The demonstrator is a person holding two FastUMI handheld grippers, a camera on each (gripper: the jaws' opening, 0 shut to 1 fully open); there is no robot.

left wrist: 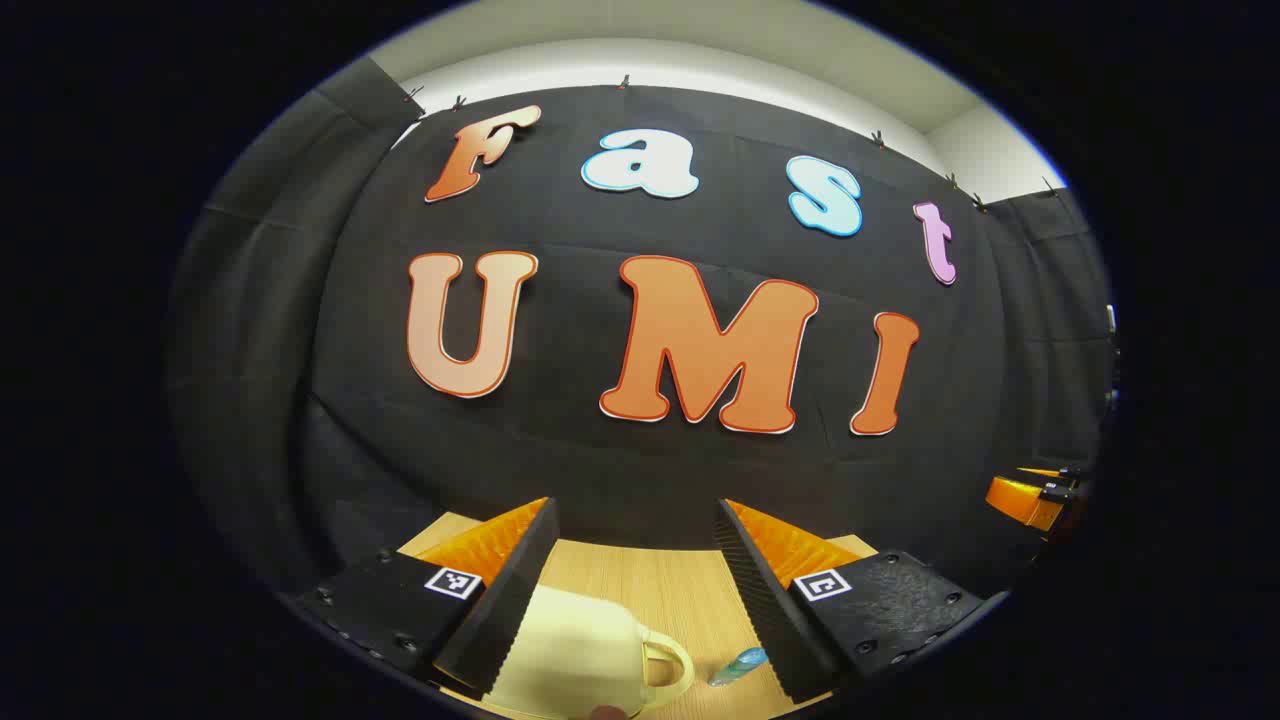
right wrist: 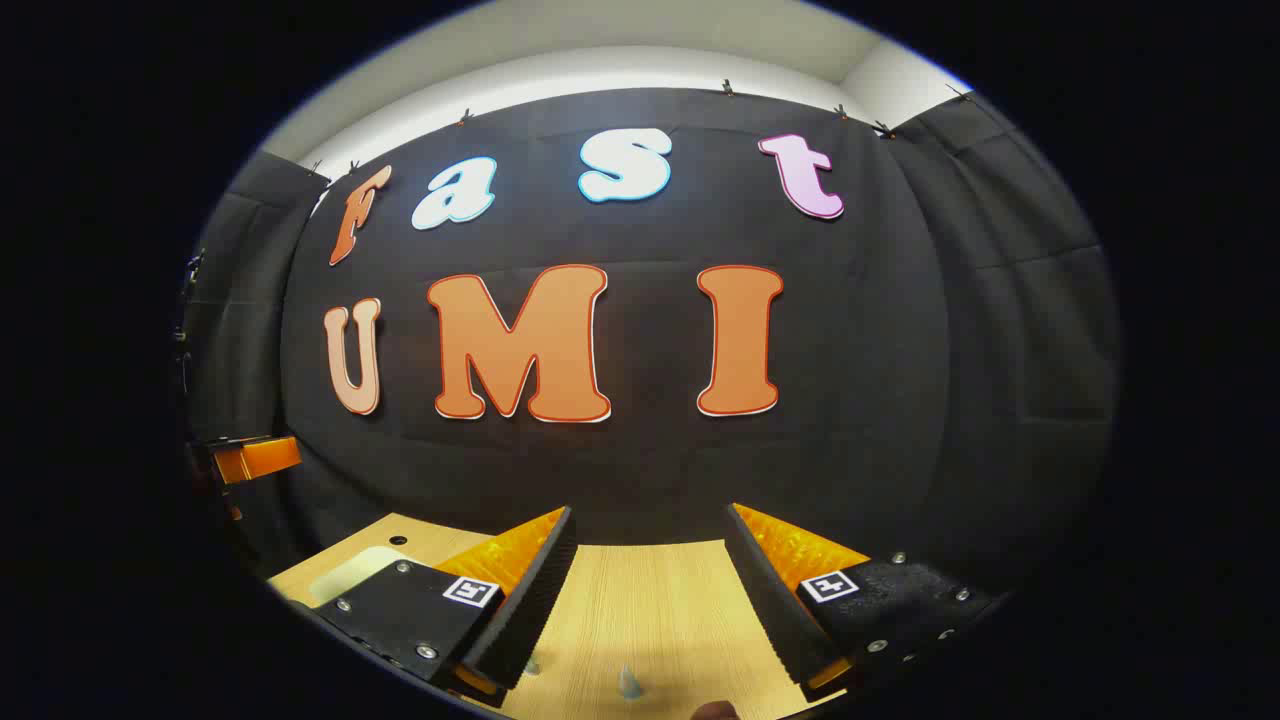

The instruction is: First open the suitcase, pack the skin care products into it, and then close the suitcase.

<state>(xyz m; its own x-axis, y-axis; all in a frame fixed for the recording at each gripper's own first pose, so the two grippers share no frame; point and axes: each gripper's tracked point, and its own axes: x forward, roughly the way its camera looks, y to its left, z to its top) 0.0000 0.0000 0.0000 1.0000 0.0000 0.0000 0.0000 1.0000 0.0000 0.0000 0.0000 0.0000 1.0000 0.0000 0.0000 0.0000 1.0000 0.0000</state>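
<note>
Grippers up over the wooden table (left wrist: 660,590), both spread wide with nothing between the fingers.

Left gripper (left wrist: 635,590) hangs above the cream suitcase (left wrist: 570,655) at the bottom of the frame – lid down, handle to the right, a small blue bottle (left wrist: 738,666) just beside it. Right gripper (right wrist: 645,590) sits over bare wood, lower centre.

Wooden table (left wrist: 660,590) lay below & between the fingers in left gripper view, same pale wood in right gripper view. Black cloth wall (left wrist: 640,460) stood straight ahead beyond the fingertips. White ceiling strip (right wrist: 600,70) ran above the cloth, far past the fingers.
</note>
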